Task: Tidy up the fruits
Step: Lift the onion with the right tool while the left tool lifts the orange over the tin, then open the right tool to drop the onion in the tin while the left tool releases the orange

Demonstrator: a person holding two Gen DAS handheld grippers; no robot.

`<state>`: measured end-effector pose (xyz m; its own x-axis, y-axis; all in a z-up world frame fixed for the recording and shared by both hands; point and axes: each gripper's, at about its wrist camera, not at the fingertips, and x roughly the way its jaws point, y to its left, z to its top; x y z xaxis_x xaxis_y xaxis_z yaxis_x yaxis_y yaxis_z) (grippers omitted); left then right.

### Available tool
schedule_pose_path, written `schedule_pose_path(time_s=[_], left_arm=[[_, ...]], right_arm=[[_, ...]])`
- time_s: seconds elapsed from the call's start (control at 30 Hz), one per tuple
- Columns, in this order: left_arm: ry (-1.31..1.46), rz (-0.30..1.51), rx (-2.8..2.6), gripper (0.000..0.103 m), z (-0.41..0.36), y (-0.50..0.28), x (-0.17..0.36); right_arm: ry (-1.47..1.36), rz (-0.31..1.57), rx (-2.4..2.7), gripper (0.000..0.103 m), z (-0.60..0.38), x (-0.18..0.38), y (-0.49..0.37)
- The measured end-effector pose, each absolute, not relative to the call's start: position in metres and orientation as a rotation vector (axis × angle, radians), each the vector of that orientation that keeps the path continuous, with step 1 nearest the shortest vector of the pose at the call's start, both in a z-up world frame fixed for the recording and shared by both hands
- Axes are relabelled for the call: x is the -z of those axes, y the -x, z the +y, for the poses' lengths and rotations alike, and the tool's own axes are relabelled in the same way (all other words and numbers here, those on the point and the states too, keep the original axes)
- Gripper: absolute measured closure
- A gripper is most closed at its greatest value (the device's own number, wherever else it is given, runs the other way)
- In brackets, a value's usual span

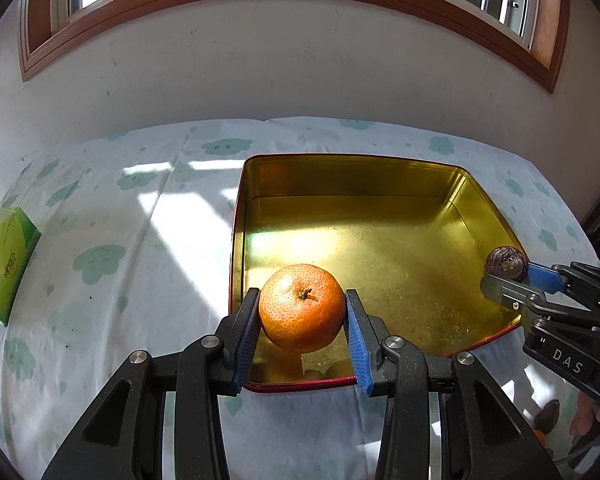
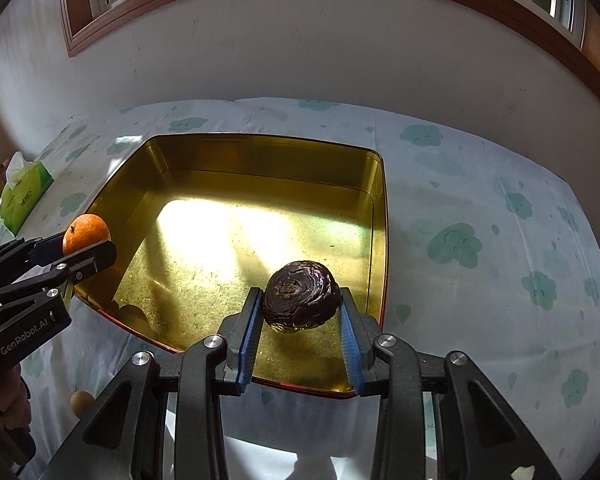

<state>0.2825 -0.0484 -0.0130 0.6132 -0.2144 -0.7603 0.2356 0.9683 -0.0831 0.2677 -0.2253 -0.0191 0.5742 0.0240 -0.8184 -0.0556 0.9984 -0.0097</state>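
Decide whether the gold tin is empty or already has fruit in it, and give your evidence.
Empty. The tin's gold floor is bare in both views; the orange and the dark fruit are each gripped above it, not resting inside.

Left tongs (image 1: 302,316) and right tongs (image 2: 299,300) both clamped on a load, blue pads (image 1: 356,344) pressed inward.

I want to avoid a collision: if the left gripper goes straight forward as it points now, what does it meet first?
Probably the gold floor of the tin: the left gripper, shut on the orange, points down into it, and nothing else shows ahead. Depth is unclear.
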Motion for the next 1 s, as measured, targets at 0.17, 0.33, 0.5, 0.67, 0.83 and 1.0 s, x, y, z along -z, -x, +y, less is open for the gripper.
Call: schedule_pose_path(time_s=[0.17, 0.33, 0.5, 0.67, 0.83, 1.0], left_arm=[[-0.029, 0.900, 0.262, 0.062, -0.054, -0.285, 0.019], [-0.043, 0.907, 0.261, 0.062, -0.058, -0.286, 0.021], [-0.057, 0.909, 0.258, 0.062, -0.060, -0.282, 0.022], [-0.053, 0.917, 0.253, 0.062, -0.060, -0.279, 0.021], [-0.051, 0.922, 0.251, 0.061, -0.059, -0.277, 0.022], [-0.053, 0.925, 0.245, 0.061, -0.060, -0.278, 0.022]], right_arm=[[0.031, 0.969, -0.042, 0.069, -0.226, 0.025, -0.271], [0.055, 0.972, -0.039, 0.069, -0.225, 0.026, -0.271], [0.067, 0.969, -0.036, 0.069, -0.223, 0.026, -0.270], [0.069, 0.974, -0.033, 0.069, -0.221, 0.026, -0.268], [0.069, 0.976, -0.036, 0.069, -0.221, 0.026, -0.267], [0.072, 0.976, -0.036, 0.068, -0.221, 0.026, -0.268]])
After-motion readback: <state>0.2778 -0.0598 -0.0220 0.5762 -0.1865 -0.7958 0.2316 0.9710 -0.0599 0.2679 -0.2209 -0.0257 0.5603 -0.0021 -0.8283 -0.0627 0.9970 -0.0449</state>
